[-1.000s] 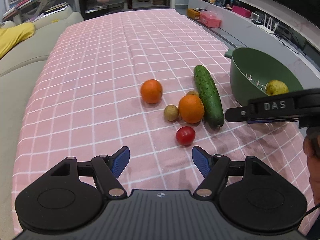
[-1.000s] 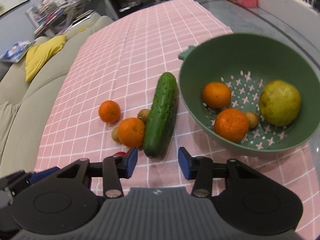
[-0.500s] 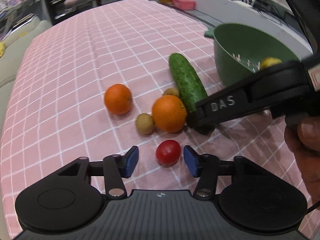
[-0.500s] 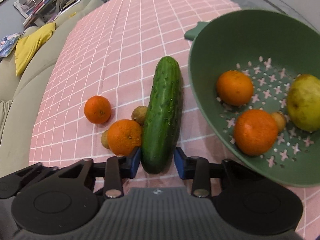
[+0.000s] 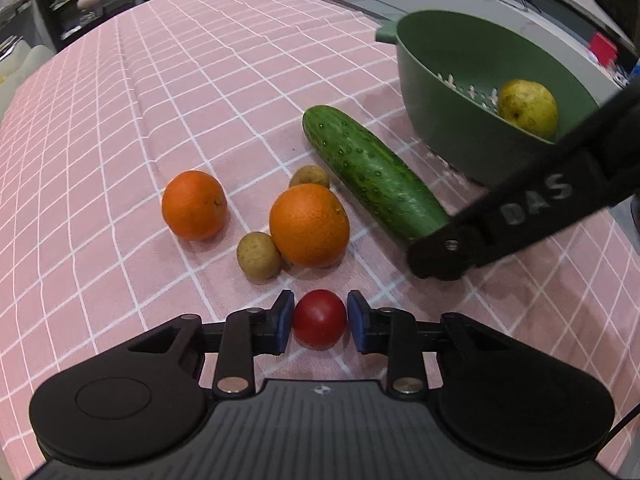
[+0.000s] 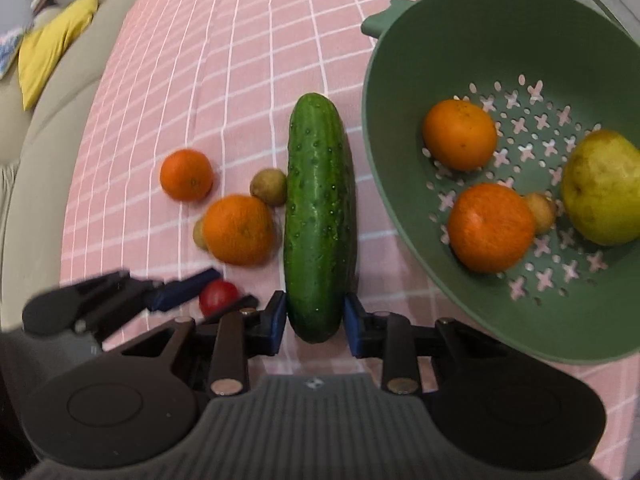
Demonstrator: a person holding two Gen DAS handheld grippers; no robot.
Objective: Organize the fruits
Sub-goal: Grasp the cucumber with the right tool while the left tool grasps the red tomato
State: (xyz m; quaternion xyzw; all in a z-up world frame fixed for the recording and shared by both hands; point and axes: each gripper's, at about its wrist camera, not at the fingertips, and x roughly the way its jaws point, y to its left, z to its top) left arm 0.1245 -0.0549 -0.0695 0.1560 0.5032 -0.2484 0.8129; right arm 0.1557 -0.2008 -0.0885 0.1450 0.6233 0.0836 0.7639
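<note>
1. Progress, judged from layout: partly done. The green perforated plastic colander bowl [image 6: 400, 184] already holds two oranges, one small brown round fruit and a yellow-green pear [image 6: 600, 188].
2. Left on the pink checked tablecloth [image 5: 200, 80]: the long dark-green bumpy cucumber [image 6: 320, 216], a small red tomato [image 5: 319, 318], the larger orange [image 5: 309, 225], the smaller orange [image 5: 194, 205] and two small brown round fruits, one [image 5: 258, 255] touching the larger orange, the other [image 5: 309, 177] between that orange and the cucumber.
3. Left gripper [image 5: 319, 320]: blue pads bracket the tomato on both sides, narrow opening. The left pad looks touching; the right shows a thin gap. Can't tell if it's clamped. The tomato sits on the cloth.
4. Right gripper [image 6: 315, 322]: jaws straddle the cucumber's near end, pads at or just off the skin. Can't tell if the grip is firm. The cucumber lies flat on the cloth, just beside the bowl's wall.
5. My read: two simultaneous pickups are in hand, both at the closing stage, neither lifted.
6. Risk: the end-grip on the cucumber is far off centre, so it is likely to droop or pivot when raised.
</note>
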